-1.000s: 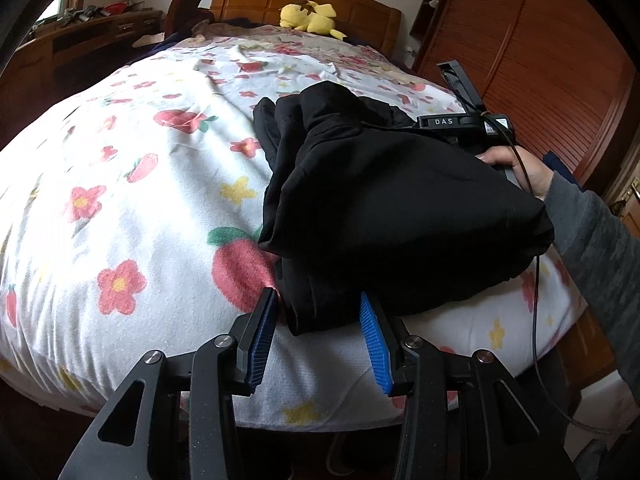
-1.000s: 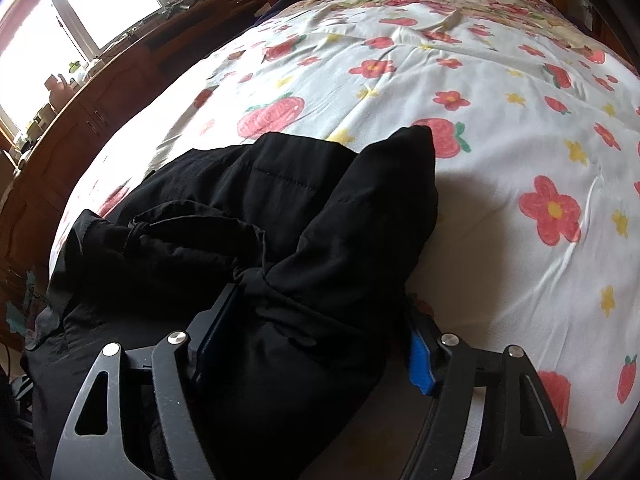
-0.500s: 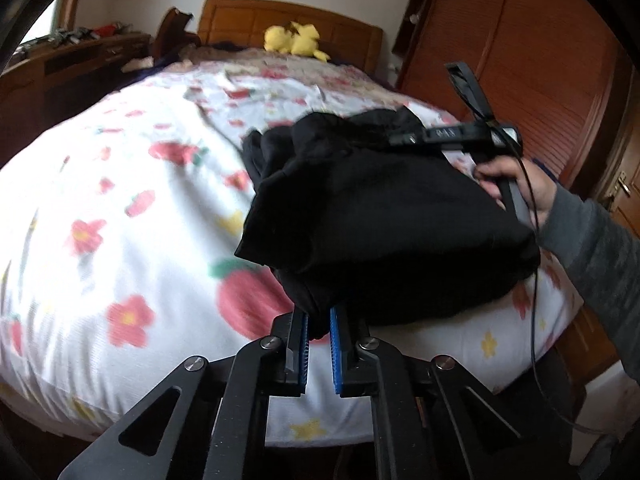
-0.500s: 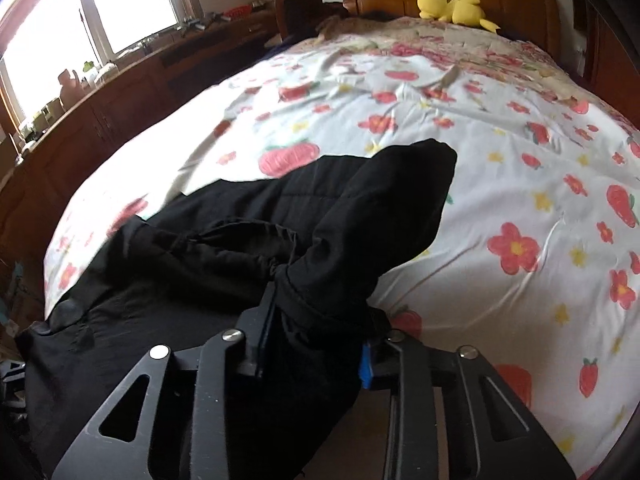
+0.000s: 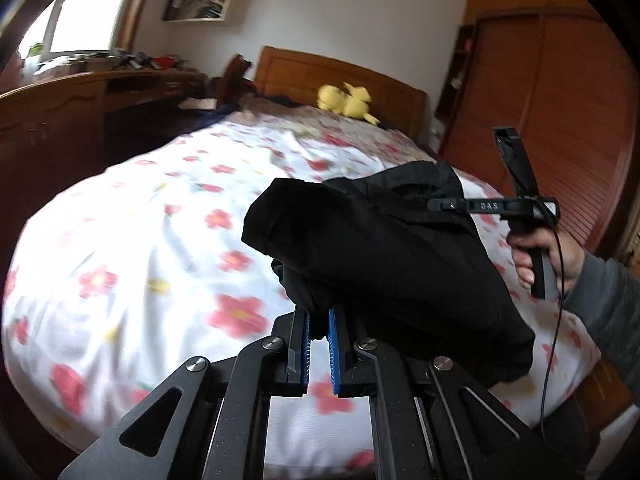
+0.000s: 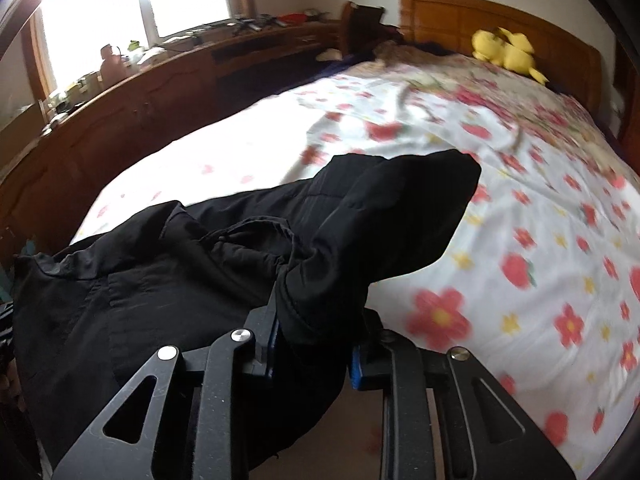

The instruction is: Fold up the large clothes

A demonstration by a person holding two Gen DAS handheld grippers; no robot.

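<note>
Tongs, left [image 5: 318, 330] and right [image 6: 314, 338], both pinch black garment [image 5: 392, 256]; yellow plush [image 5: 348, 102] far off by headboard [image 5: 340, 76].

Left tongs [image 5: 318, 344] pinched shut, right tongs [image 6: 314, 344] closing (both gripping fabric).

My left wrist camera low at the bed's foot, facing the headboard [image 5: 340, 76], my right close over the black garment [image 6: 200, 280], probably angled steeper, both sharing the floral duvet [image 5: 140, 240].
</note>
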